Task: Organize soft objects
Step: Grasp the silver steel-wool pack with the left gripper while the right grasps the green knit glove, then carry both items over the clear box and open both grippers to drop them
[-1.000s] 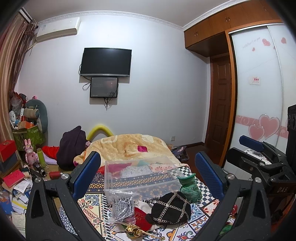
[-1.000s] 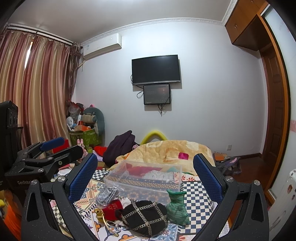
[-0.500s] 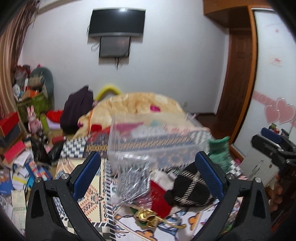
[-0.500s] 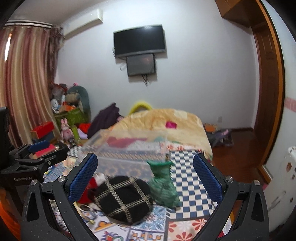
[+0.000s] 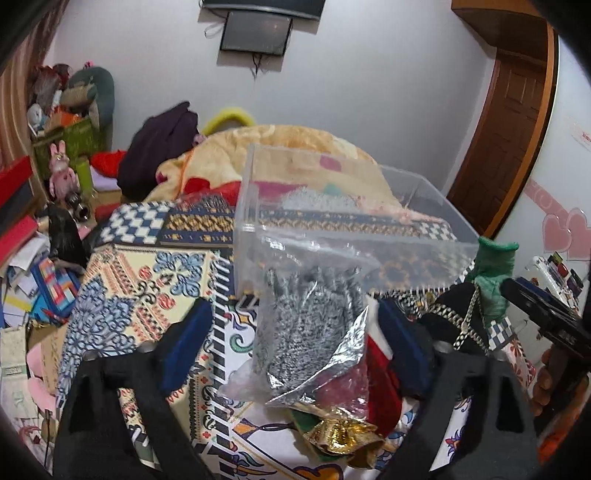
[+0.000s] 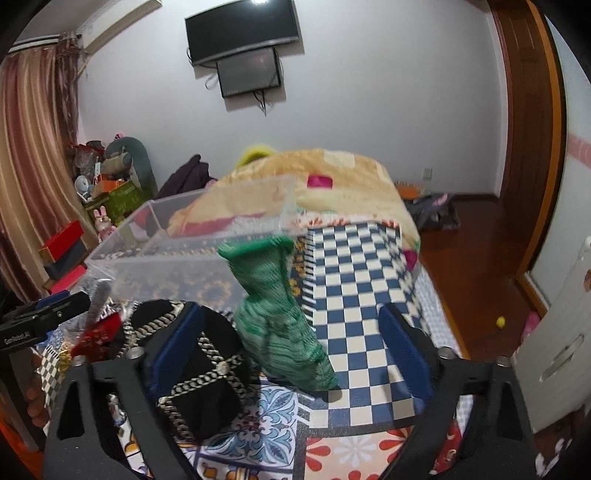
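A clear plastic bin (image 5: 351,236) stands on the patterned bedspread; it also shows in the right wrist view (image 6: 177,258). In front of it lie a clear bag holding a grey knit item (image 5: 310,325), a red cloth (image 5: 380,384), a gold fabric piece (image 5: 343,435), a black hat with cord trim (image 6: 199,373) and a green knit piece (image 6: 284,325) standing upright. My left gripper (image 5: 295,347) is open, its fingers either side of the grey bag. My right gripper (image 6: 291,350) is open around the green knit piece, its left finger over the black hat.
A yellow blanket (image 6: 325,173) covers the bed's far end. Boxes, books and toys crowd the floor at the left (image 5: 48,258). A wooden door (image 5: 506,122) and a white wardrobe (image 6: 554,332) stand at the right. A TV (image 6: 240,33) hangs on the far wall.
Both grippers have moved down and forward toward the pile. The grey bag now sits between my left fingers and the green knit piece between my right fingers.
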Tool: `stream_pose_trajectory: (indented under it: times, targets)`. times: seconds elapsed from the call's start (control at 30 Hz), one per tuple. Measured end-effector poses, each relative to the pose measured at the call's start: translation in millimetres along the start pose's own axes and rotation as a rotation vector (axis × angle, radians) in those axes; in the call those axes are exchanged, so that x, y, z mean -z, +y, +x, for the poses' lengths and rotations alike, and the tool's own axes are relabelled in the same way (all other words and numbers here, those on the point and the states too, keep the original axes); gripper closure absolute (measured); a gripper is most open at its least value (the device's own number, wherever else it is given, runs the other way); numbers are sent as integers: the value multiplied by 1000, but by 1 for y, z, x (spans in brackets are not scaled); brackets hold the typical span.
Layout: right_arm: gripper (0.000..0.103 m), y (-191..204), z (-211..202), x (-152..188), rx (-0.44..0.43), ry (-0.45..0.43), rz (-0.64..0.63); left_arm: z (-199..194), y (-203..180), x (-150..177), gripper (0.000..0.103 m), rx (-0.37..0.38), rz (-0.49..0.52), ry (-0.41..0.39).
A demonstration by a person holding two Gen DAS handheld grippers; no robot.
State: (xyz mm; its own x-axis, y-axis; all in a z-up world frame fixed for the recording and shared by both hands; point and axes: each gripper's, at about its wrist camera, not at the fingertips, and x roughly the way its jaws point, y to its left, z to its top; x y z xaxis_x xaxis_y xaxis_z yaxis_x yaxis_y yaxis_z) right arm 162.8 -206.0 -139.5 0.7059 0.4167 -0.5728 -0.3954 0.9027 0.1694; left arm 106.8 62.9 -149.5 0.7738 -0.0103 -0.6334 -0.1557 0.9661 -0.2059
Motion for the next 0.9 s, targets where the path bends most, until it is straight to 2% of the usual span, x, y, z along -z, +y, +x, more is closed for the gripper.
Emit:
stream_pose_trajectory:
  times: [0.1,0.17,0.2,0.27,0.37,0.53,0.73,0.9]
  targets:
    - [37,0,7,1,-26,33,21,6,0,3,28,12,0,16]
    - [51,0,11,2,-54,55,28,8,-2,5,39,22,8,25]
    - [54,2,11,3,-74,62,32,9,-3,6,43,30,15,30]
    - [69,3,11,3,-93,66,28,10,-4,7,54,39,25,40]
    - [79,8,7,3,-82,61,-4,8,-6,9,63,31,36,34]
    - [88,11,0,-1,-72,31,-26,-5,-5,8,70,47,32,14]
    - [89,14,-22,-15,-72,-41,-39,-31,-8,6,71,71,42,-31]
    - [89,18,-34,-29,-93,-106,-55,-53,-14,-9,71,86,54,-95]
